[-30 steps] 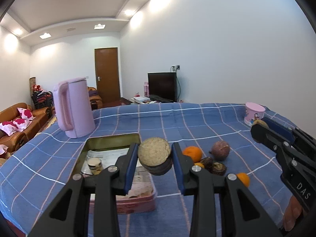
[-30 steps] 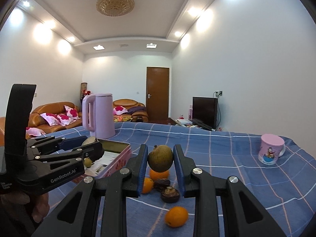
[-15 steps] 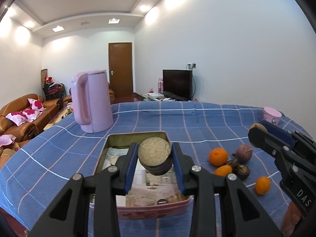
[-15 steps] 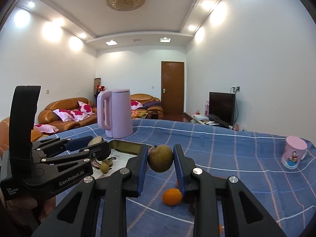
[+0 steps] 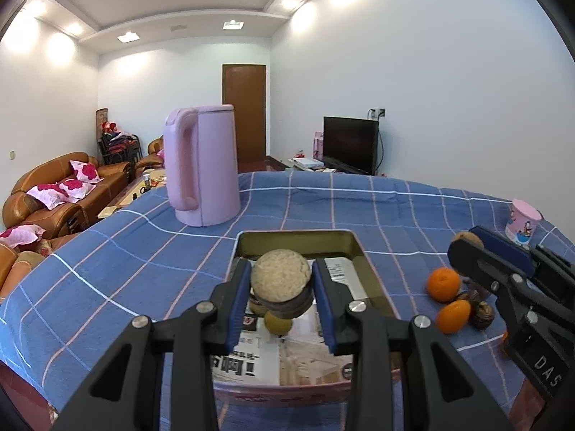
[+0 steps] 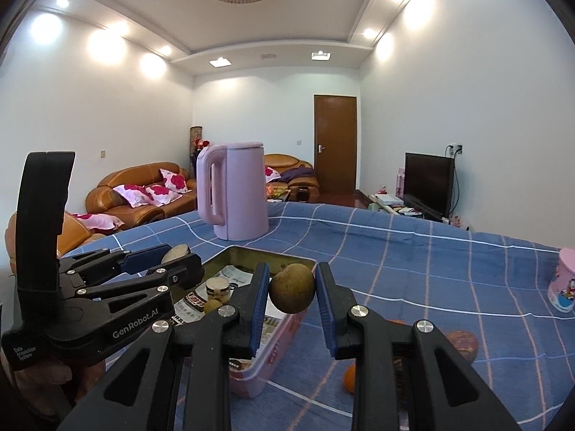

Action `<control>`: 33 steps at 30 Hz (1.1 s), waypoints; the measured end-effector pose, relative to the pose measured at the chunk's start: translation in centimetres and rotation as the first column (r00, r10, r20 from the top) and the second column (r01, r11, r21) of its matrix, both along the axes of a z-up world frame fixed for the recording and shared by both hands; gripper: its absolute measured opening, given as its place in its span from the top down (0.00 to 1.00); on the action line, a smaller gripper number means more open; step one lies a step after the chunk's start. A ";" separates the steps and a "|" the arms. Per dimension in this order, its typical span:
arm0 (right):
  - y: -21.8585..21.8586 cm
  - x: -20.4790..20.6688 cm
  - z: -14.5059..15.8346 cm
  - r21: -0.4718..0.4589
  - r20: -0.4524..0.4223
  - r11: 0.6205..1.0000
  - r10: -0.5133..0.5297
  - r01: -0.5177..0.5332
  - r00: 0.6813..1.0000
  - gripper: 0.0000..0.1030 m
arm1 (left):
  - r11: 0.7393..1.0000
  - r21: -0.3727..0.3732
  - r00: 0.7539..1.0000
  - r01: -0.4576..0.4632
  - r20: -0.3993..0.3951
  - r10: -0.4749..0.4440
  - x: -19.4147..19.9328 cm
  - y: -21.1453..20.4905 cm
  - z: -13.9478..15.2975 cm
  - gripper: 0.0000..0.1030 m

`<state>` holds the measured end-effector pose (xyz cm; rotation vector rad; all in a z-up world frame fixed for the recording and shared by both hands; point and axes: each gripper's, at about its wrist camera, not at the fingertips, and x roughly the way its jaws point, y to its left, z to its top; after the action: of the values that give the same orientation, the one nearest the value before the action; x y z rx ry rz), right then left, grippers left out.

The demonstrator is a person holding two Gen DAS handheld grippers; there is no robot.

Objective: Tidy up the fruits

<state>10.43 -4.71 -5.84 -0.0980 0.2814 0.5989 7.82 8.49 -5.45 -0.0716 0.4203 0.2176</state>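
The left tongs (image 5: pixel 281 300) are clamped on a round, tan, rough-topped fruit (image 5: pixel 281 276) with a dark underside, held above the open tin box (image 5: pixel 298 240). The right tongs (image 6: pixel 292 296) pinch a brownish-green round fruit (image 6: pixel 292 288) just over the box's near right rim (image 6: pixel 284 327). Inside the box, on printed paper, lie a small yellow-green fruit (image 5: pixel 276 323) and a pale cut one (image 6: pixel 217 287). To the right on the blue checked bench (image 5: pixel 107 251) sit two oranges (image 5: pixel 444 283) beside dark fruits (image 5: pixel 481 314). Farther off stand a pink kettle (image 5: pixel 201 165) on the left and a pink cup (image 5: pixel 523 222) at the far right.
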 end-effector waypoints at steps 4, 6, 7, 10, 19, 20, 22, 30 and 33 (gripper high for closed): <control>0.9 0.4 -0.5 -0.013 -0.021 1.000 0.014 -0.014 1.000 0.72 | 1.000 -0.004 1.000 -0.014 -0.014 0.014 0.3 0.9 -0.4 0.65; 1.6 0.7 -0.8 -0.019 -0.031 1.000 0.020 -0.021 0.999 0.72 | 1.000 -0.008 1.000 -0.019 -0.021 0.019 0.5 1.3 -0.6 0.65; 1.8 0.8 -0.9 -0.021 -0.034 0.999 0.023 -0.024 0.999 0.72 | 1.000 -0.009 1.000 -0.021 -0.024 0.021 0.5 1.5 -0.7 0.65; 2.7 1.2 -1.1 -0.032 -0.043 0.999 0.032 -0.033 0.999 0.72 | 1.000 -0.013 0.999 -0.022 -0.031 0.021 0.7 1.8 -0.9 0.65; 4.0 2.6 -1.7 -0.055 -0.091 0.998 0.033 -0.038 0.995 0.72 | 1.000 -0.017 0.998 -0.023 -0.064 0.022 1.4 2.4 -1.6 0.65; 4.2 2.6 -1.8 -0.061 -0.094 0.997 0.034 -0.040 0.995 0.72 | 1.000 -0.016 0.997 -0.022 -0.069 0.021 1.4 2.4 -1.6 0.65; 4.4 2.7 -1.8 -0.070 -0.099 0.997 0.038 -0.045 0.994 0.72 | 1.000 -0.016 0.996 -0.024 -0.081 0.022 1.6 2.4 -1.8 0.65; 5.1 3.7 -2.3 -0.102 -0.168 0.993 0.049 -0.066 0.985 0.72 | 1.000 -0.017 0.993 -0.009 -0.116 0.007 2.1 2.2 -2.3 0.65; 5.8 4.3 -2.7 -0.130 -0.196 0.989 0.045 -0.072 0.980 0.72 | 1.000 -0.030 0.991 0.000 -0.133 -0.003 2.3 2.3 -2.5 0.65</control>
<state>14.68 1.05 -8.59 -0.1814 0.5094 0.6488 10.16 10.76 -7.98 -0.0861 0.5562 0.2154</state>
